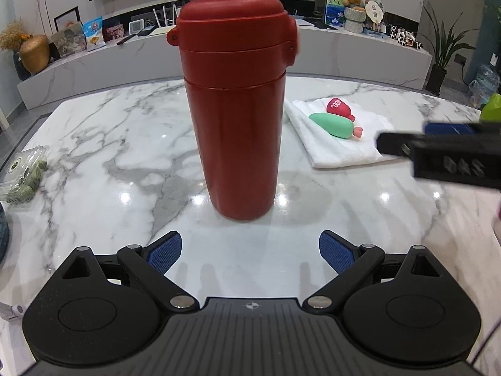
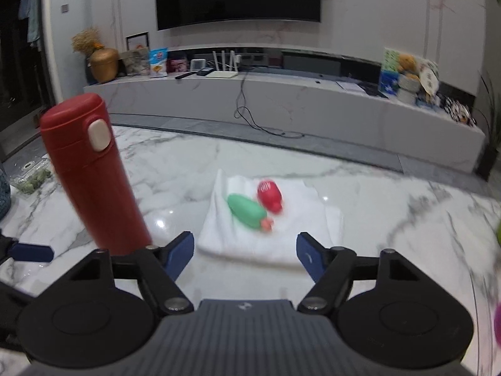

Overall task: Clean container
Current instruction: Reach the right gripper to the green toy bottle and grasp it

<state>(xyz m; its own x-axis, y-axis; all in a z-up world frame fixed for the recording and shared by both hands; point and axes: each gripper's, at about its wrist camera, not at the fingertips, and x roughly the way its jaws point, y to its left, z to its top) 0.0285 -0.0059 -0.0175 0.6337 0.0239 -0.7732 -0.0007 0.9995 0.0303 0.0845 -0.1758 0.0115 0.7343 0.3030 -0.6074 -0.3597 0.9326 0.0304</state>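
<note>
Two claws hover over a marble bench (image 1: 103, 131) where a red flask (image 1: 233, 116) stands upright, its lid shut and its long axis vertical. Seen from the left wrist, the left claw (image 1: 250, 252) is spread wide with nothing between its blue pads, and the flask rises dead ahead at twelve o'clock, close in front of the fingertips but not touching them. Of the two hands, the left looks the nearer and the better lined up for a grasp around the body of the flask.

From the right wrist, the right claw (image 2: 245, 255) is also parted and empty, its jaws standing narrower than the left's. Its view places the flask off at about ten o'clock, leaning only through lens distortion, with the pale button on the lid turned toward this camera. Straight ahead of the right claw at twelve o'clock lies a folded white towel (image 2: 238, 244), and on it rest a green bottle-shaped item (image 2: 245, 210) and a red one (image 2: 269, 195), both blurred.

Cleaning appears not yet begun: the flask is unheld and closed. Judging by the layout, the left hand would steady the flask while the right reaches for the towel or what lies on it.
</note>
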